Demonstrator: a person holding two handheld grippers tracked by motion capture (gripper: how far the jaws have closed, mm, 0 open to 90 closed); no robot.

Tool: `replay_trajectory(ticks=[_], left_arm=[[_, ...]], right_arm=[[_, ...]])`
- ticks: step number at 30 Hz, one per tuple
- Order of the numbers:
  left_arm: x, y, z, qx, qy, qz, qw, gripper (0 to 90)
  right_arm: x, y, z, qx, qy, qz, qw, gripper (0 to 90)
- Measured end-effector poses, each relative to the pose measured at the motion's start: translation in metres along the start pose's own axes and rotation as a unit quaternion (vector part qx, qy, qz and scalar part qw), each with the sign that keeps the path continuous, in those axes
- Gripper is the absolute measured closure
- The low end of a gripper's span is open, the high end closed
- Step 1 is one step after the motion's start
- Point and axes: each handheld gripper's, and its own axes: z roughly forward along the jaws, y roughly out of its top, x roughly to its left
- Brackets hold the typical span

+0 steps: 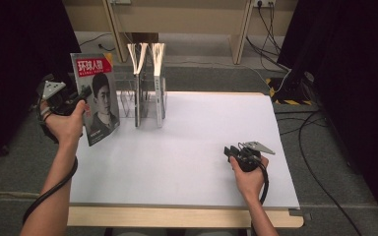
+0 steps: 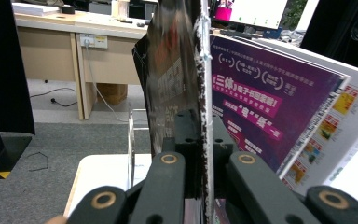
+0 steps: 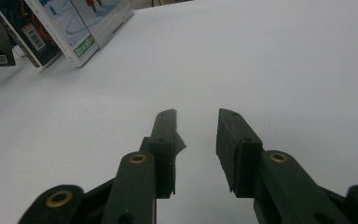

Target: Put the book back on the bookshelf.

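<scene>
White table (image 1: 187,162), wire rack (image 1: 128,98) at back holding two magazines. Left gripper (image 1: 71,98) clamps third magazine (image 1: 97,98) upright, just left of rack; likely slotting remains. Right gripper (image 1: 234,152) idle, parted, empty.

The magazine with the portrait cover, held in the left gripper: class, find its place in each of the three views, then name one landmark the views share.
High view: the magazine stands upright at far left, clamped in the left gripper.
Left gripper view: centre, seen edge-on between the fingers.
Right gripper view: I cannot pick it out.
Shared landmark: the white table.
</scene>
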Motion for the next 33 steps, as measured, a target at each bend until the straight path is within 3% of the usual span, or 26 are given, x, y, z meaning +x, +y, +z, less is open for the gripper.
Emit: replay_trajectory(ticks=[23,29,33], left_arm=[[0.002,0.014,0.05,-0.013,0.02,0.012,0.9997,86.4],[0.002,0.015,0.065,-0.038,0.018,0.024,0.9988,86.4],[0.006,0.007,0.072,-0.059,0.023,0.033,0.9974,86.2]], right_arm=[[-0.002,-0.001,-0.001,-0.004,0.002,0.003,1.0,68.3],[-0.003,-0.002,-0.001,-0.001,0.001,0.003,1.0,68.3],[-0.002,-0.002,-0.001,-0.001,0.002,0.002,1.0,68.3]])
